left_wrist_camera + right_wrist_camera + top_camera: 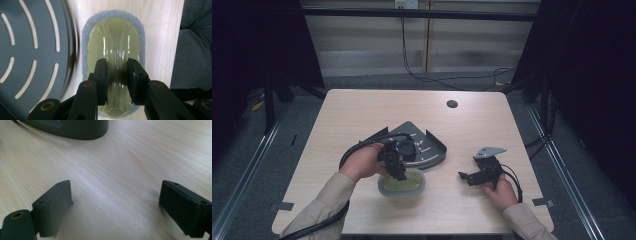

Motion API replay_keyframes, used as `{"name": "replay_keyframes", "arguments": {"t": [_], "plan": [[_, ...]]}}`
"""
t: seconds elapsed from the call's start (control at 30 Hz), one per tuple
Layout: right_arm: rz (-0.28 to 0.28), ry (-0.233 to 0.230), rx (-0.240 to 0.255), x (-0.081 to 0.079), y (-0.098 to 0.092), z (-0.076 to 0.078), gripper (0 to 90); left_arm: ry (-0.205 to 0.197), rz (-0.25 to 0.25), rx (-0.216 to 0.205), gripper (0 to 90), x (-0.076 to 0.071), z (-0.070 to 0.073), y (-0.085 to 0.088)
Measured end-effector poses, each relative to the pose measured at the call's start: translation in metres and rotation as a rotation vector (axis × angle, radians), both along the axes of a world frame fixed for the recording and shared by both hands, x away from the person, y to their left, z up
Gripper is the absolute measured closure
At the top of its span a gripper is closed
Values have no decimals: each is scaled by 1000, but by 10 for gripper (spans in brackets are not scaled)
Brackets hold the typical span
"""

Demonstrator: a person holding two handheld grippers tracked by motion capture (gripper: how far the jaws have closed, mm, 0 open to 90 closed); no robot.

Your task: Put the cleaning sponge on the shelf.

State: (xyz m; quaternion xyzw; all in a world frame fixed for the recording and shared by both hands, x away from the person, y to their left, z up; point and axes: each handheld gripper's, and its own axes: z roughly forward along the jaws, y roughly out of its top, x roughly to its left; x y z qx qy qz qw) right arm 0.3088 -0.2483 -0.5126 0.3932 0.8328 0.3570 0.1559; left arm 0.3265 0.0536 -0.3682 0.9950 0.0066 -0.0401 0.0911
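One of my tongs, the left gripper (117, 81), is clamped on the glossy olive-green handle of the grey-edged oval scrubbing sponge (402, 183) lying on the pale wooden table (362, 115) just beside the dark grey slotted metal tray (432, 150), so I judge the pickup begun and the lift not yet made, while my right gripper (116, 207) hovers apart and empty.

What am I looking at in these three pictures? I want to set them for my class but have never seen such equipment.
A person at a wooden table holds a two-jaw gripper in each hand. One picture looks down from above; the other two come from cameras riding on each gripper. The left gripper has its jaws on either side of the glossy ridge of a yellow-green scrubber with a grey sponge rim. The right gripper rests open over bare wood. A dark slotted tray lies beside the scrubber.
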Motion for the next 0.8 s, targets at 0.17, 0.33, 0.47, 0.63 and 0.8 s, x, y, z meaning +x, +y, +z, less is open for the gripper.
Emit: {"name": "replay_keyframes", "arguments": {"t": [0.17,0.33,0.47,0.63,0.8], "plan": [[-1,1,0,0,0,0,108,-10,5,6,718,3,8,3],[-1,1,0,0,0,0,108,-17,21,6,718,6,14,5],[-1,1,0,0,0,0,108,-26,29,6,717,9,19,7],[-1,1,0,0,0,0,108,-21,49,5,718,13,21,9],[-1,1,0,0,0,0,108,-23,66,1,717,18,25,10]]}}
